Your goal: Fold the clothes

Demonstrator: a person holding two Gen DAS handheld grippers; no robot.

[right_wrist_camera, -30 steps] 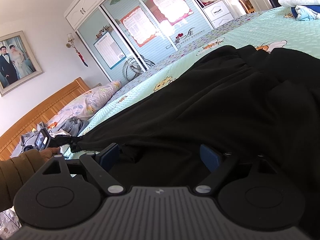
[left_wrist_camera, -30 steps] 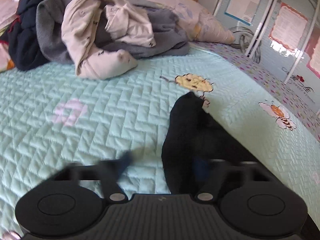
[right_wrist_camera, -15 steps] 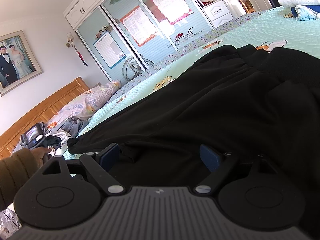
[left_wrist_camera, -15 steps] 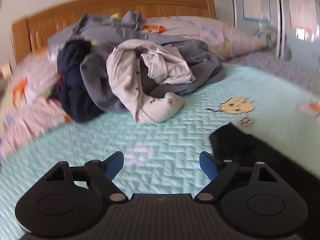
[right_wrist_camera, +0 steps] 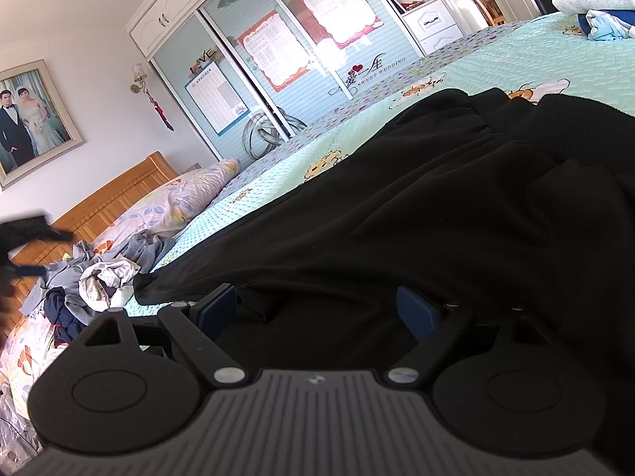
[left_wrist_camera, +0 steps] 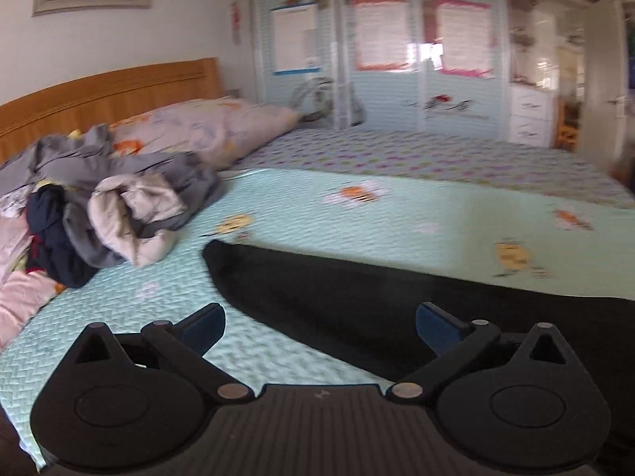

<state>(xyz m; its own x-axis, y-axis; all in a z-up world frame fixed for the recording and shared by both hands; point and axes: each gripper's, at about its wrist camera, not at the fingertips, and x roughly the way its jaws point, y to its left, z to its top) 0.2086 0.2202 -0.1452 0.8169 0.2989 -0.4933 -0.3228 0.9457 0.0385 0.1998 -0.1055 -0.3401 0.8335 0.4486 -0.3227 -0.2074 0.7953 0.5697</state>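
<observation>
A black garment [left_wrist_camera: 397, 289] lies spread along the mint quilted bedspread [left_wrist_camera: 357, 218], its narrow end pointing toward the clothes pile. My left gripper [left_wrist_camera: 319, 319] hovers above that end with its jaws opening wide; no cloth is pinched between its fingers. In the right wrist view the same black garment [right_wrist_camera: 436, 198] fills the foreground. My right gripper [right_wrist_camera: 317, 299] rests low over it, open, with a loose fold of fabric lying between the fingers but not pressed. The left gripper [right_wrist_camera: 27, 234] shows as a dark blur at the left edge.
A heap of unfolded grey, beige and navy clothes [left_wrist_camera: 119, 206] sits by the pillow [left_wrist_camera: 222, 127] and wooden headboard [left_wrist_camera: 99, 91]. Sliding wardrobe doors [left_wrist_camera: 397, 59] line the far side of the bed. Folded items [right_wrist_camera: 595, 8] rest at the bed's far end.
The left gripper let go of the black garment's end, opened wide, and swung up and away from it. The end now lies flat on the bed. The right gripper stayed still.
</observation>
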